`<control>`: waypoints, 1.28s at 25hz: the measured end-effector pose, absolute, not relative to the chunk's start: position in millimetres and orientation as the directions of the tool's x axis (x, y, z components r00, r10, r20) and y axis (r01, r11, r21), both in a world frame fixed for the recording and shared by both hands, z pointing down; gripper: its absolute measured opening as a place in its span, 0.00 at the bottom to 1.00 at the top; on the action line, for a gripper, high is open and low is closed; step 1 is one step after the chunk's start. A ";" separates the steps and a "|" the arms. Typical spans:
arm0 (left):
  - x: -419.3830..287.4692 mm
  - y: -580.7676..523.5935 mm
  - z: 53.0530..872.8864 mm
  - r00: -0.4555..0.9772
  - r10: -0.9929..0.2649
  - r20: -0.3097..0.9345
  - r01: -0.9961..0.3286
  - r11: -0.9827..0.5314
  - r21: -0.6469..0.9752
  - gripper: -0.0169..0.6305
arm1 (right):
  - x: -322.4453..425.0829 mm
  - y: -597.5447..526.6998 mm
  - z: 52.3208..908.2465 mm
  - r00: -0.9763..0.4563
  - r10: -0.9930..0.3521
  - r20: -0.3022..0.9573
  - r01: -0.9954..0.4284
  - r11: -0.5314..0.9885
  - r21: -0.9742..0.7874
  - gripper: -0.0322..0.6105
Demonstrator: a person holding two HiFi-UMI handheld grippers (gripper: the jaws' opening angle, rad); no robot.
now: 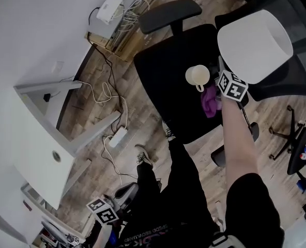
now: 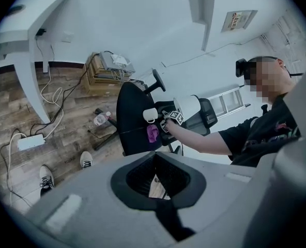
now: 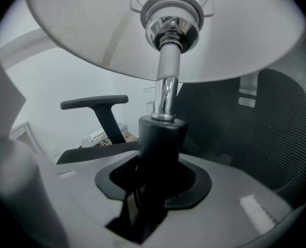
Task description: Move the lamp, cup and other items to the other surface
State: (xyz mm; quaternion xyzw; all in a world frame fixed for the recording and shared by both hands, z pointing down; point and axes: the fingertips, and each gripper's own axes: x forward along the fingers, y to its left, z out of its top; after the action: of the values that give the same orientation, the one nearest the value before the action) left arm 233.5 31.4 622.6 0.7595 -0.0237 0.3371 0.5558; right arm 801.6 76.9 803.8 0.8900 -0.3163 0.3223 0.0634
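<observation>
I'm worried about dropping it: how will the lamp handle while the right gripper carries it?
Probably top-heavy: the wide white shade of the lamp sits well above the dark collar that the right gripper clamps, so it may sway. The chrome tube looks slippery; the dark collar likely grips better. The shade looks thin, perhaps easily dented.

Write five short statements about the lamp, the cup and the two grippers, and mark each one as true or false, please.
1. The right gripper has its jaws closed on the lamp, low on its stem. True.
2. The cup lies on the floor. False: it stands on the black chair seat.
3. A purple item lies on that seat beside the cup. True.
4. The left gripper carries the cup. False: nothing is between its jaws.
5. The shade of the lamp is black. False: it is white.
</observation>
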 end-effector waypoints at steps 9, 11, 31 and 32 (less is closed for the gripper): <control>218.4 45.9 650.9 0.737 0.369 0.566 -0.454 -0.350 0.819 0.02 | 813.6 78.1 852.2 0.615 -0.492 0.617 -0.552 -0.826 -0.108 0.28; 220.0 49.3 656.4 0.733 0.379 0.565 -0.459 -0.338 0.822 0.02 | 817.2 76.1 855.3 0.620 -0.497 0.607 -0.542 -0.831 -0.127 0.29; 219.4 56.7 661.0 0.756 0.371 0.539 -0.442 -0.319 0.838 0.02 | 833.3 103.4 859.0 0.671 -0.408 0.618 -0.325 -0.912 -0.250 0.30; 219.3 57.0 661.6 0.757 0.370 0.539 -0.441 -0.319 0.839 0.02 | 833.1 102.6 859.2 0.668 -0.407 0.624 -0.327 -0.913 -0.245 0.30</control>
State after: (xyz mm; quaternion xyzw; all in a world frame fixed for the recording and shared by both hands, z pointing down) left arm 219.3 57.0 661.6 0.7338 -0.0244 0.3477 0.5831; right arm 833.1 102.6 859.2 0.9114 -0.2013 0.3544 -0.0561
